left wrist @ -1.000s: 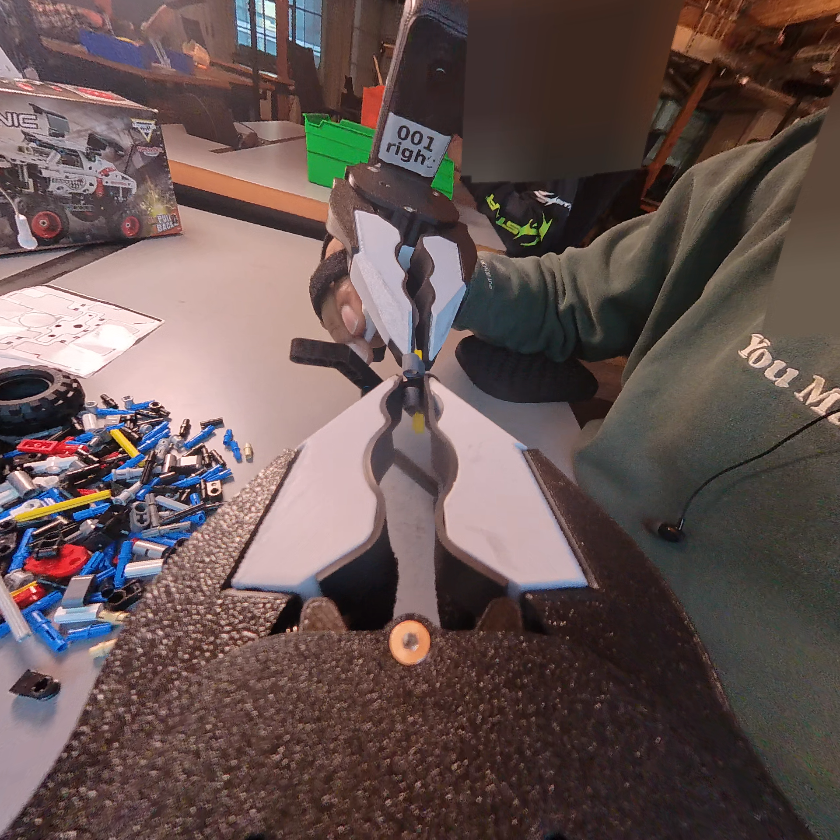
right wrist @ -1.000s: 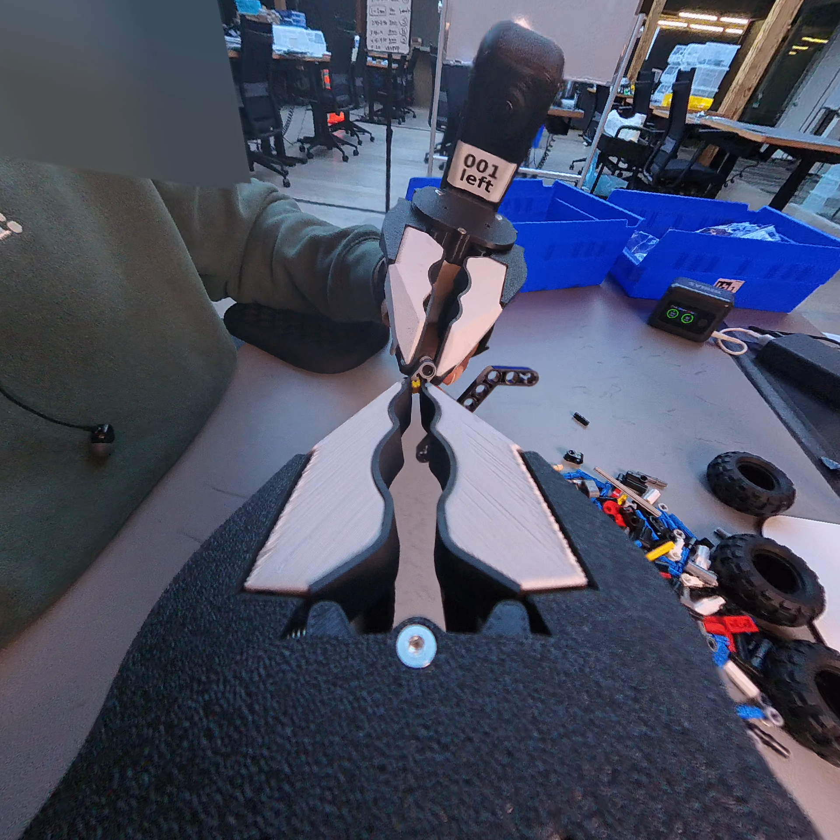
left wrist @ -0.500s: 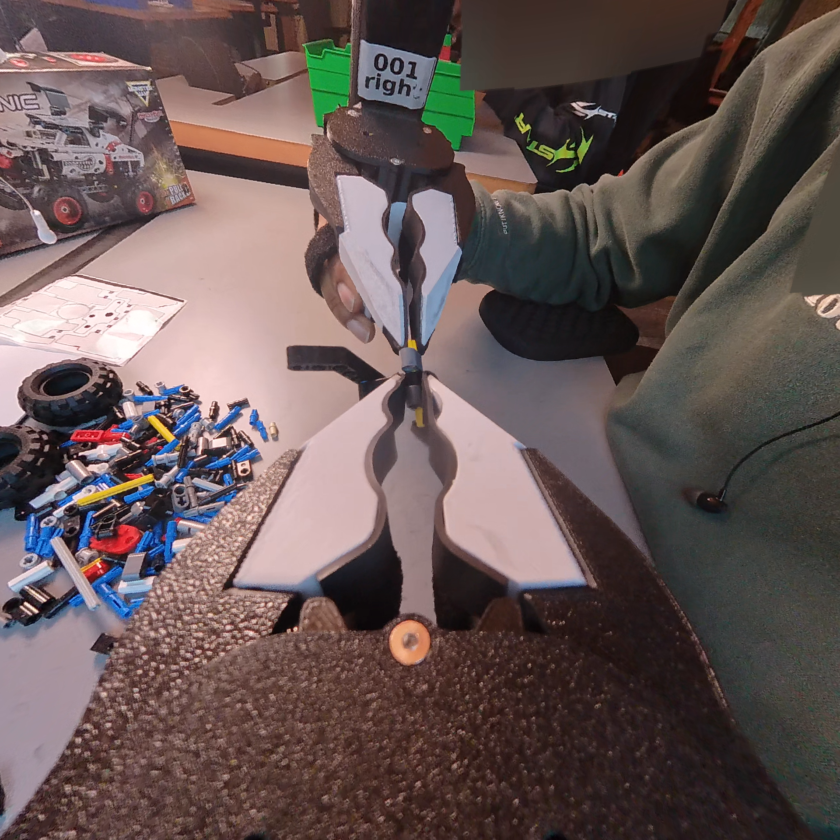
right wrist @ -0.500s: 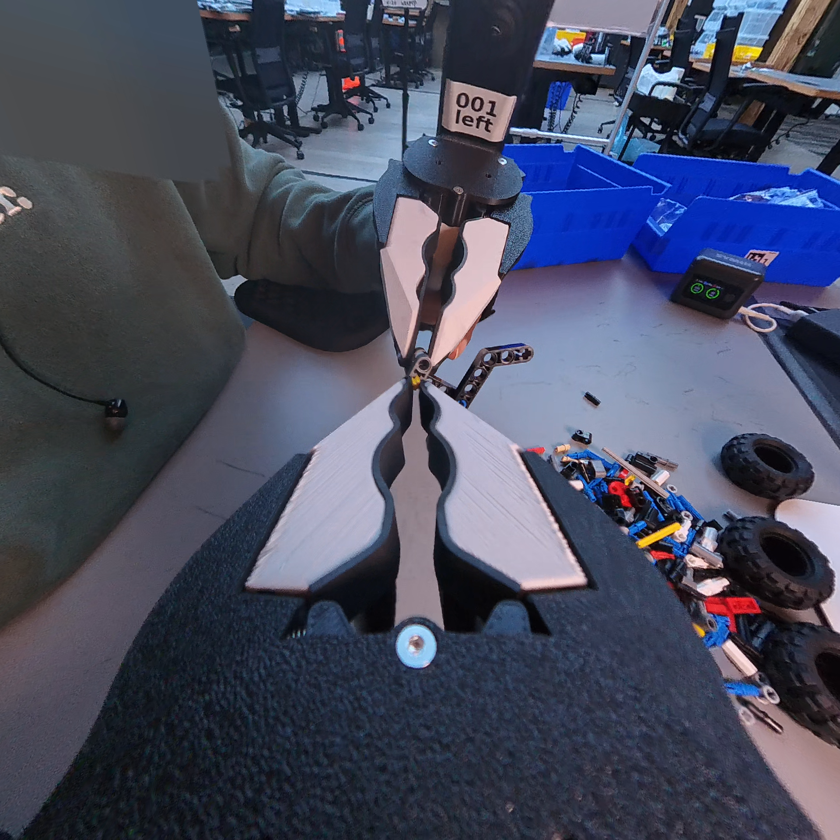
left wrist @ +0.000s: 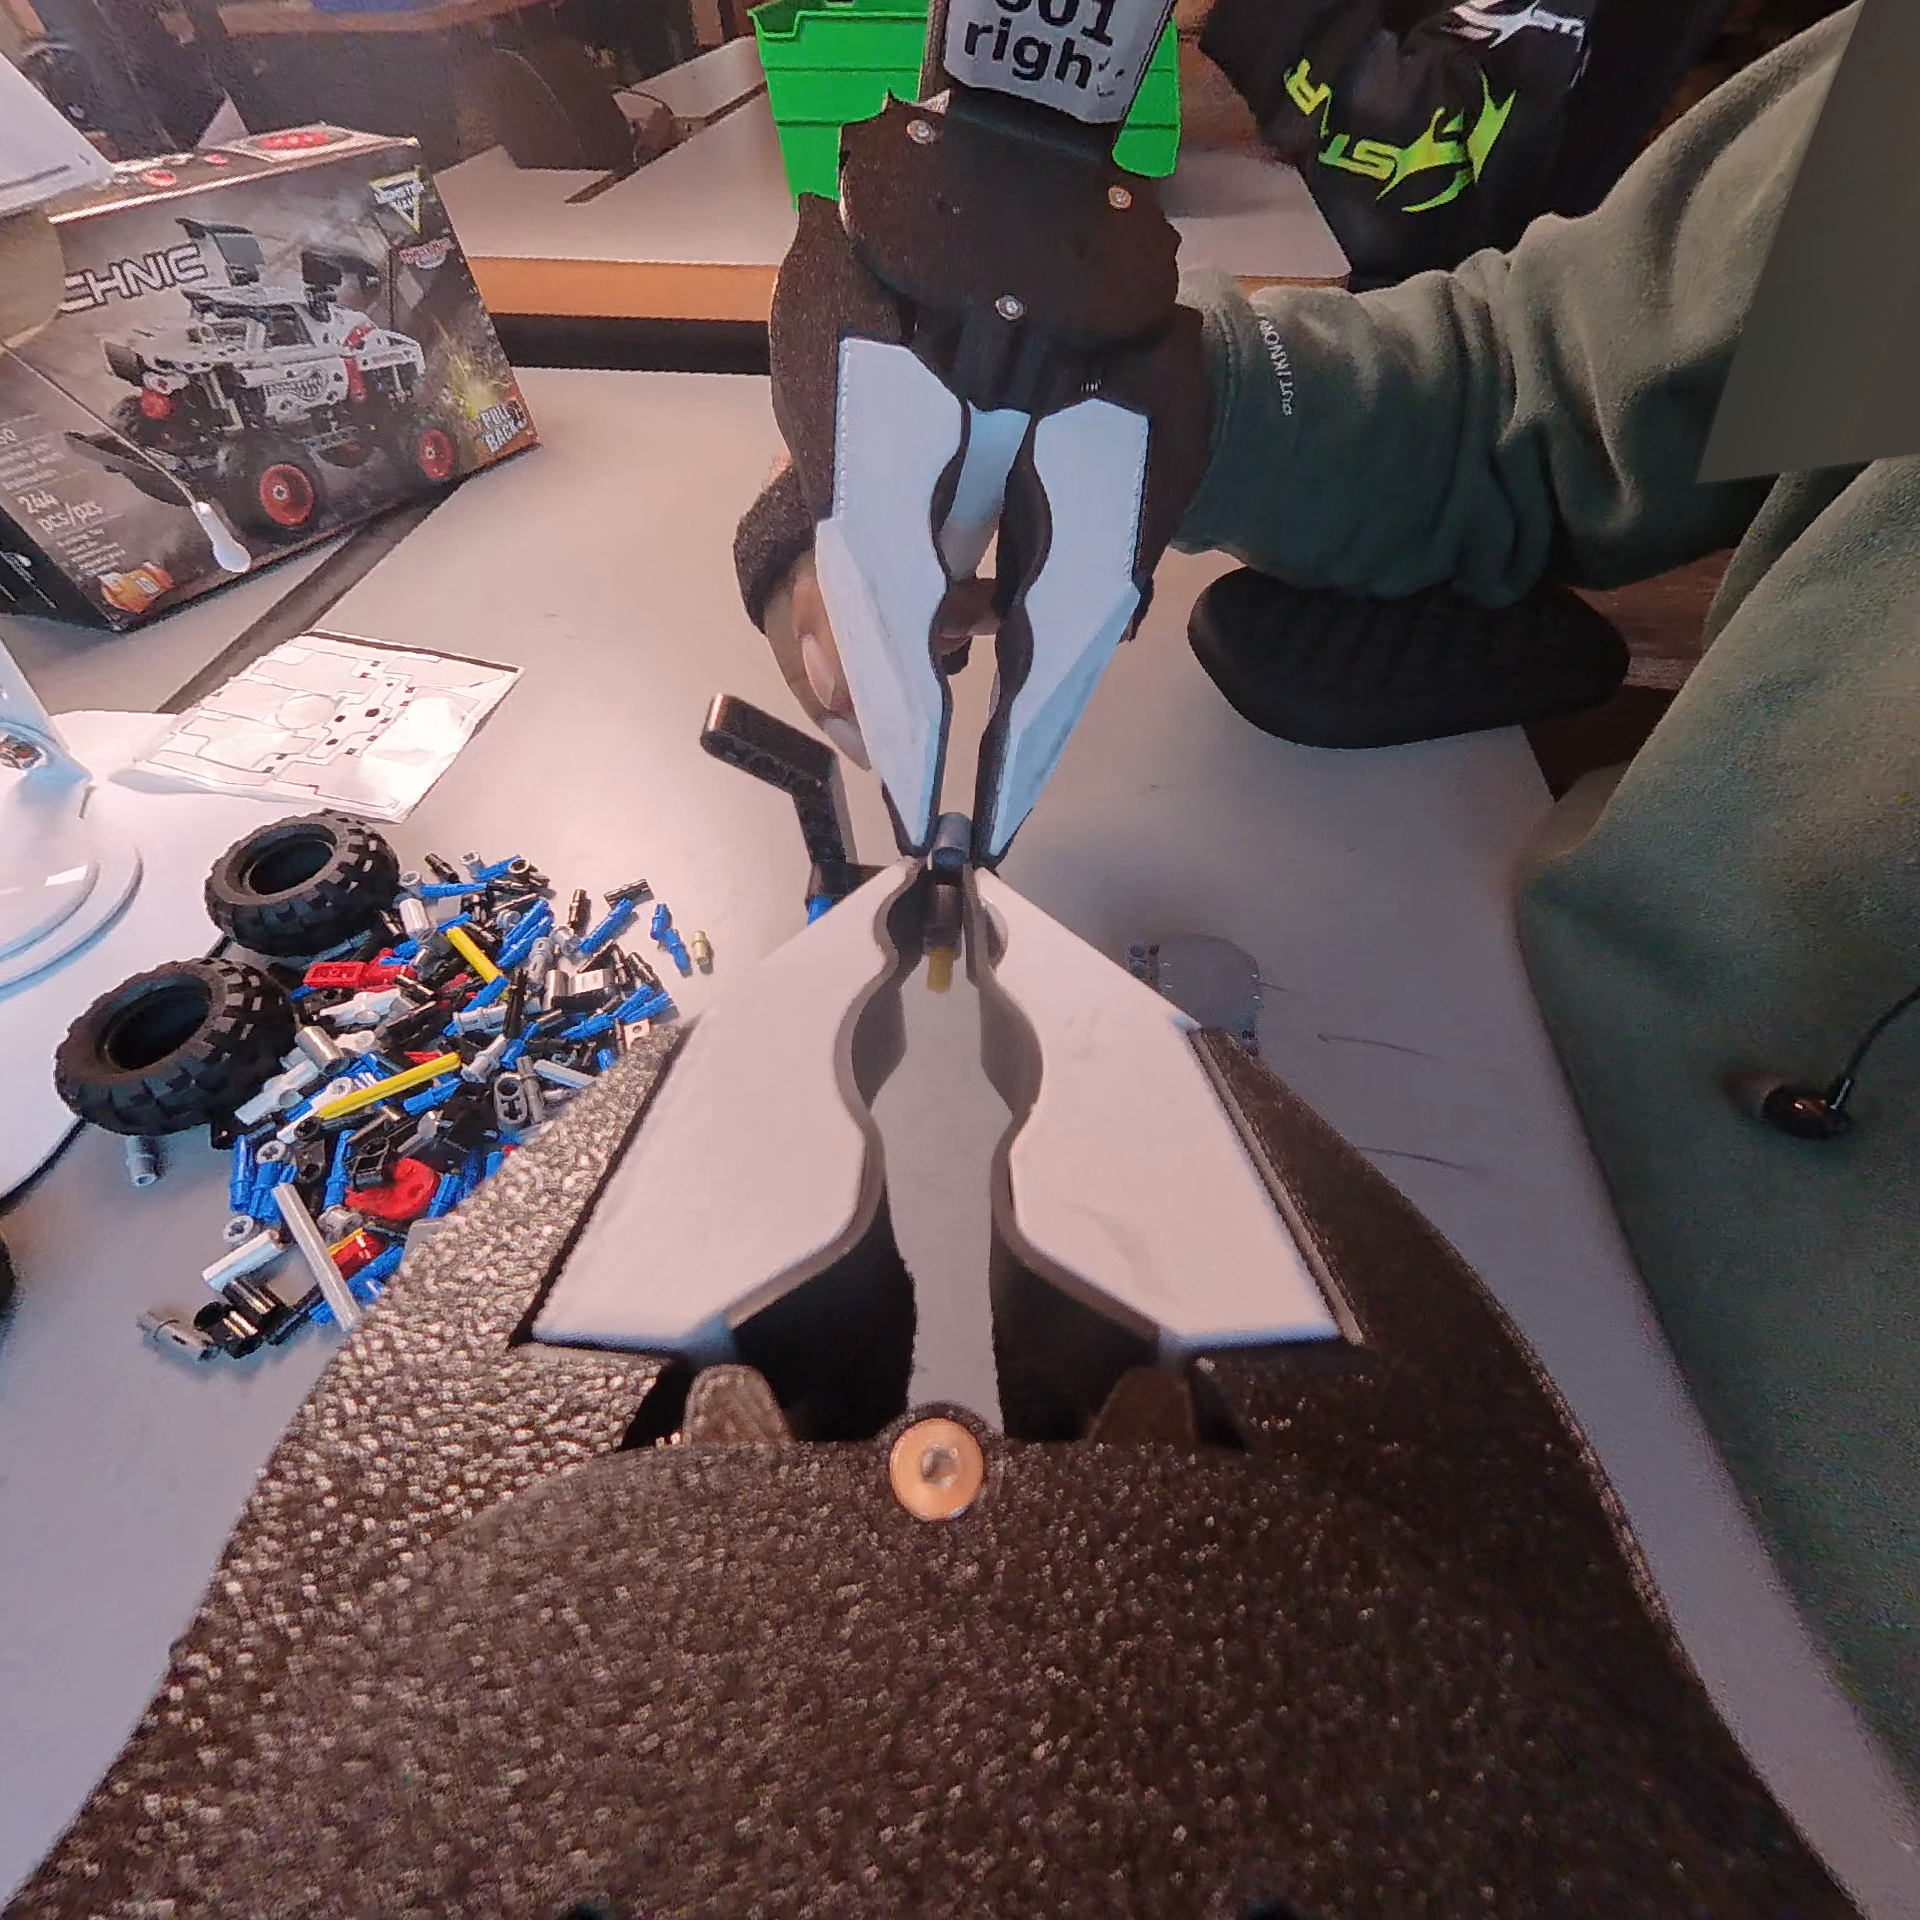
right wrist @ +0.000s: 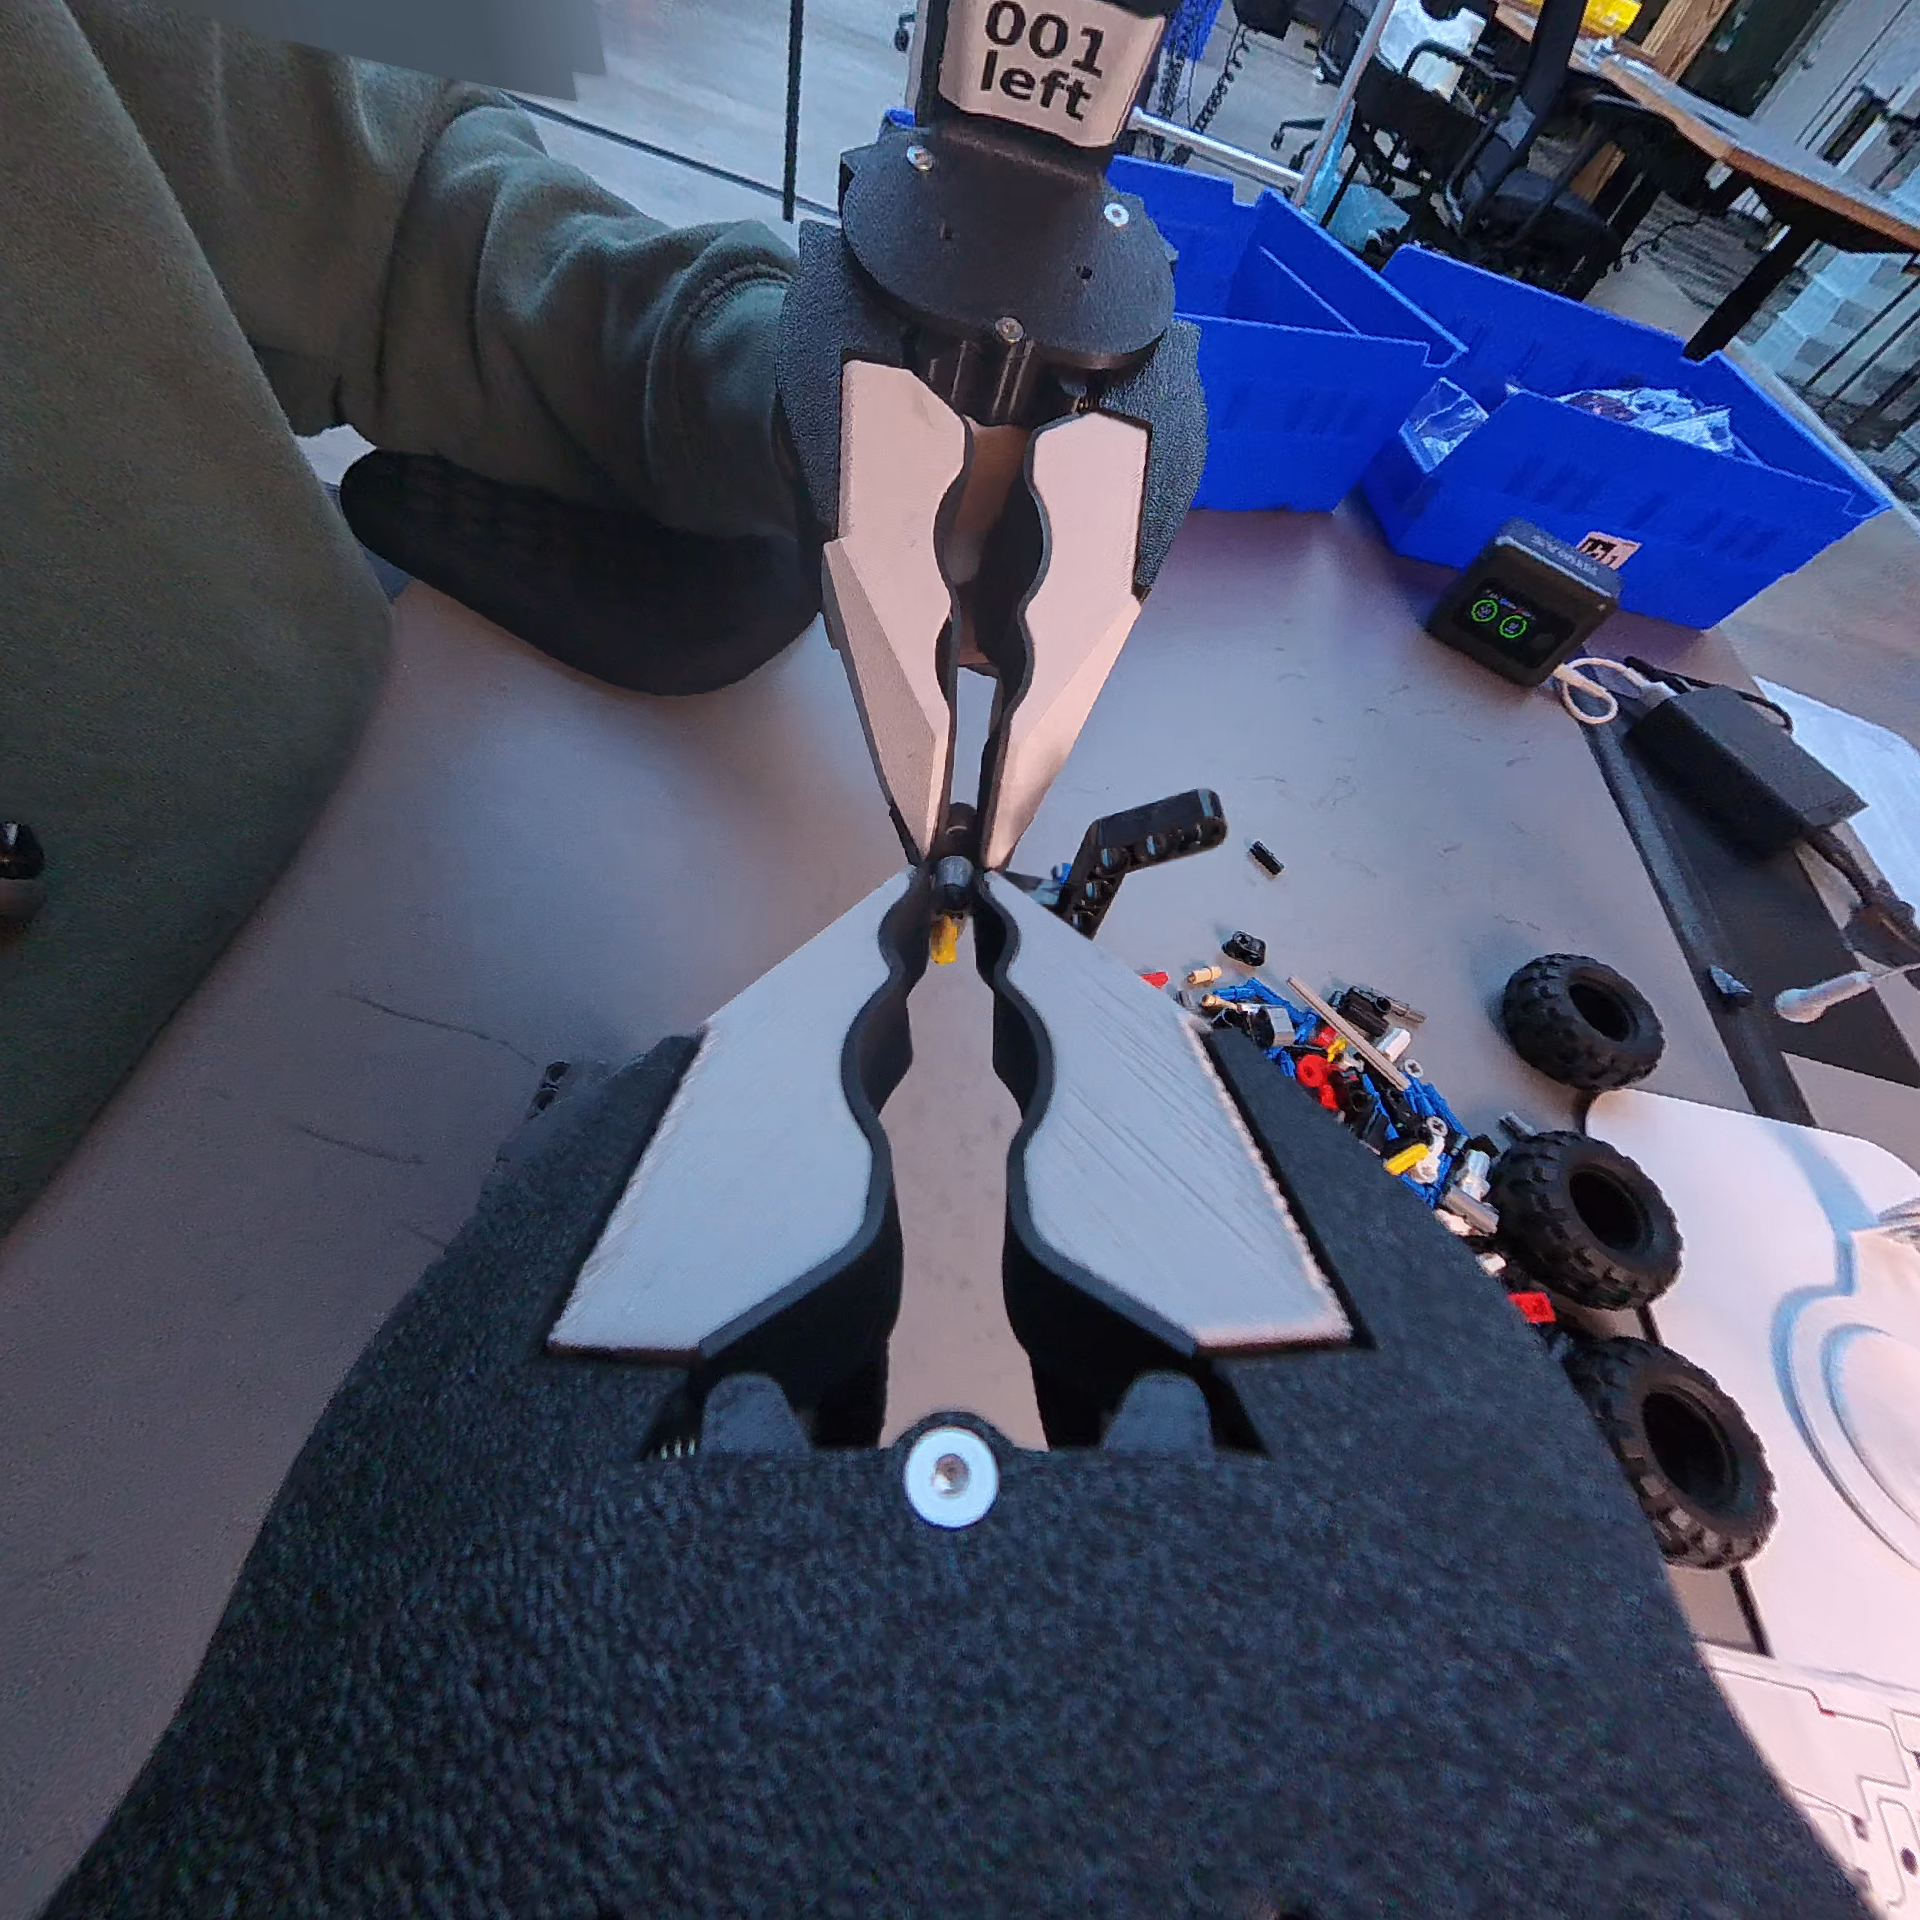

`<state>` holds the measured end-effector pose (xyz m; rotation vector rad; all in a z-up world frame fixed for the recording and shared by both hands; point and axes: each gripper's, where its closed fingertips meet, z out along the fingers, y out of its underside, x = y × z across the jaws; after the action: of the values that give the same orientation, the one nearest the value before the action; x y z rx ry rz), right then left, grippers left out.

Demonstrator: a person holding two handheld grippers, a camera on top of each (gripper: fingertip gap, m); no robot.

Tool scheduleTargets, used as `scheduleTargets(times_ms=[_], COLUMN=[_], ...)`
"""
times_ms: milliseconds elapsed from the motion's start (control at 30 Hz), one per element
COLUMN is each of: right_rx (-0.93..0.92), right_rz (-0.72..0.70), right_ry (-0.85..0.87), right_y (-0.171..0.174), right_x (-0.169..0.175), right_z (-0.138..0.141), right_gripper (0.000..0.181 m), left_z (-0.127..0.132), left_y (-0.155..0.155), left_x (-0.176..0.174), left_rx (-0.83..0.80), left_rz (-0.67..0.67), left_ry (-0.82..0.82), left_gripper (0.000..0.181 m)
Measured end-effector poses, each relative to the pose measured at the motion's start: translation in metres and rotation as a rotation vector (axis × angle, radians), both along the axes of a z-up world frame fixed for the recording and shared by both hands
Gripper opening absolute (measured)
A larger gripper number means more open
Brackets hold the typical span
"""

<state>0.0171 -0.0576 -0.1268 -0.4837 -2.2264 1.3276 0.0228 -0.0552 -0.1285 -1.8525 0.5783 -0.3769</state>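
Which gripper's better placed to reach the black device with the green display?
Left, probably: the device sits beyond the left gripper; the right gripper would have to cross it. Both pinch one small part.

The left gripper [left wrist: 940,883] has a pebbled black body, pale grey wavy-edged jaws and a copper-coloured screw. The right gripper [right wrist: 951,883] matches it, with a silver screw. The person wears a green fleece sleeve [left wrist: 1455,436].

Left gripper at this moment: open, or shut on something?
Shut on a part: in the left wrist view, the left gripper's tips pinch a small dark connector with a yellow pin sticking out toward the camera.
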Motion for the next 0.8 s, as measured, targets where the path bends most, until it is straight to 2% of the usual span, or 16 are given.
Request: scheduleTargets(times_ms=[100,233,367,467,500,800], right_rx=[-0.045,-0.084,-0.098,-0.095,-0.087,-0.002], right_rz=[0.008,0.017,0.038,0.028,0.007,-0.021], right_ry=[0.004,0.027,0.058,0.069,0.076,0.091], right_y=[0.002,0.006,0.000,0.000,0.002,0.004], right_x=[0.000,0.002,0.003,0.003,0.000,-0.001], right_z=[0.005,0.010,0.015,0.017,0.018,0.014], right_gripper=[0.006,0.006,0.006,0.006,0.007,0.007], left_z=[0.004,0.010,0.003,0.006,0.006,0.007], left_y=[0.001,-0.002,0.002,0.002,0.002,0.003], left_x=[0.000,-0.004,-0.005,-0.006,-0.007,-0.008], left_rx=[0.048,0.104,0.096,0.098,0.107,0.167], left_rz=[0.014,0.043,0.070,0.079,0.085,0.110], left_ry=[0.047,0.125,0.215,0.217,0.229,0.355], left_gripper=[0.006,0.021,0.016,0.013,0.007,0.007])
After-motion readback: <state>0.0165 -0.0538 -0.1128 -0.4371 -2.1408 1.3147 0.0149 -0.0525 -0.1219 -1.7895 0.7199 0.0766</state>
